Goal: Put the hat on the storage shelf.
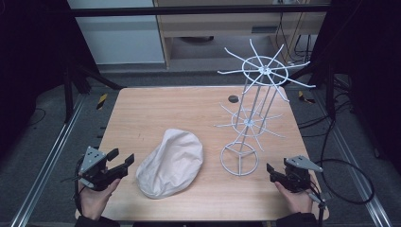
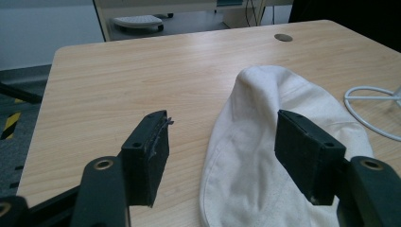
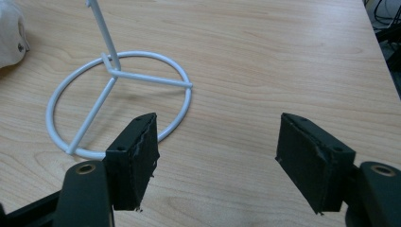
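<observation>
Left gripper [image 1: 122, 160] is held low over the near left part of the table [image 1: 156, 106], its jaws spread wide apart with nothing between them. In the left gripper view [image 2: 222, 142] the cap [image 2: 283, 142], a soft off-white cloth piece, is seen lying flat on the wood directly ahead and toward the right jaw; that jaw overlaps the cap's near edge in the picture, while the left jaw stands over bare wood. Whether the right jaw touches the cloth cannot be told. In the high view the cap [image 1: 171, 162] is seen just beside the left gripper, on its inner side, and between the two grippers.

Right gripper [image 1: 270, 171] is held at the near right part of the table, and its jaws are likewise spread, empty. In the right gripper view [image 3: 217, 146] the round wire base of the white stand [image 3: 118, 80] is seen ahead and to the left, its near rim passing just behind the left jaw; contact cannot be confirmed. Bare wood lies ahead of the right jaw.

The stand [image 1: 250, 113] is seen in the high view rising upright from its ring base, just ahead of the right gripper, with two tiers of radiating wire arms. It stands apart from the cap, near its far side from the left gripper. A small dark round spot [image 1: 233, 99] is noted on the table beyond both grippers.
</observation>
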### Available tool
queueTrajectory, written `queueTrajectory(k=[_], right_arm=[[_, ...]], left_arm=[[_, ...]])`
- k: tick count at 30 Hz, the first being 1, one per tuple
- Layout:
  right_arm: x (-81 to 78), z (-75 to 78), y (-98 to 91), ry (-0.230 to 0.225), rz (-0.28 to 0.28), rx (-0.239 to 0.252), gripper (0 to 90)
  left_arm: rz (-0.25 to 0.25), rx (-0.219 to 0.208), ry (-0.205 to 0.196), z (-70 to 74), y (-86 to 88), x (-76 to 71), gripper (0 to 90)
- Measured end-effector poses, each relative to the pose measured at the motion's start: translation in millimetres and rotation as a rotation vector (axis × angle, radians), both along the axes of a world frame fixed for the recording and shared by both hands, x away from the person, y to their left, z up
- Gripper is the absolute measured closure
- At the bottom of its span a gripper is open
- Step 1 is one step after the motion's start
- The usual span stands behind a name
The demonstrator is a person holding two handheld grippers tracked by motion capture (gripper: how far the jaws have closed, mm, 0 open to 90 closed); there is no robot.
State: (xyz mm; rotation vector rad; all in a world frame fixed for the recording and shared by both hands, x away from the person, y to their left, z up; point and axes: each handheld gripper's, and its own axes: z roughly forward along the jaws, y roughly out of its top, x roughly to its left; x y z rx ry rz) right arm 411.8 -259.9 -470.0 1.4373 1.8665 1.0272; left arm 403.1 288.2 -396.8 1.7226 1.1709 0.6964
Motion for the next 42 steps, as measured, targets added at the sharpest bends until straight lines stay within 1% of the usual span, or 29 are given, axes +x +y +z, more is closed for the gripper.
queueTrajectory(k=[2,3,10,13,16,18,21,25,31,35,36,42], right_arm=[[-0.9,1.4,0.4,-0.002,-0.001,0.004,30.0],[-0.7,1.4,0.0,-0.009,0.000,-0.003,30.1],[-1.0,0.2,-1.0,-0.009,-0.005,0.001,29.6],[-1.0,0.8,-1.6,-0.013,-0.006,-0.002,29.4],[-1.1,0.7,-1.7,-0.012,-0.010,-0.001,29.4],[-1.0,0.4,-1.5,-0.012,-0.008,-0.006,29.4],[-1.0,0.8,-0.8,-0.007,-0.006,-0.001,29.3],[-0.4,0.1,-0.4,-0.004,0.000,-0.009,29.3],[-0.6,0.6,0.6,0.005,0.011,-0.008,30.0],[-0.6,1.2,1.2,0.004,0.016,-0.005,30.3],[-0.6,1.2,1.3,0.003,0.017,-0.004,30.3],[-0.4,0.9,1.8,0.003,0.018,-0.006,30.7]], left_arm=[[-0.010,0.008,0.002,2.4,-3.9,2.2,35.8],[-0.012,0.010,0.002,3.5,-5.3,3.5,35.7],[-0.023,0.008,0.008,8.8,-13.2,13.9,35.6],[-0.044,0.020,0.016,10.7,-17.3,18.0,35.7],[-0.053,0.019,0.021,13.2,-21.7,21.6,36.6],[-0.058,0.023,0.023,14.7,-25.3,23.5,36.9],[-0.072,0.042,0.030,16.0,-31.2,26.7,37.3],[-0.085,0.055,0.041,16.3,-39.6,31.4,37.4],[-0.101,0.084,0.060,14.0,-50.8,38.8,37.5],[-0.109,0.098,0.071,12.7,-54.2,43.3,38.2],[-0.109,0.095,0.074,12.2,-55.5,44.9,38.6],[-0.120,0.125,0.099,10.1,-61.4,52.0,40.3]])
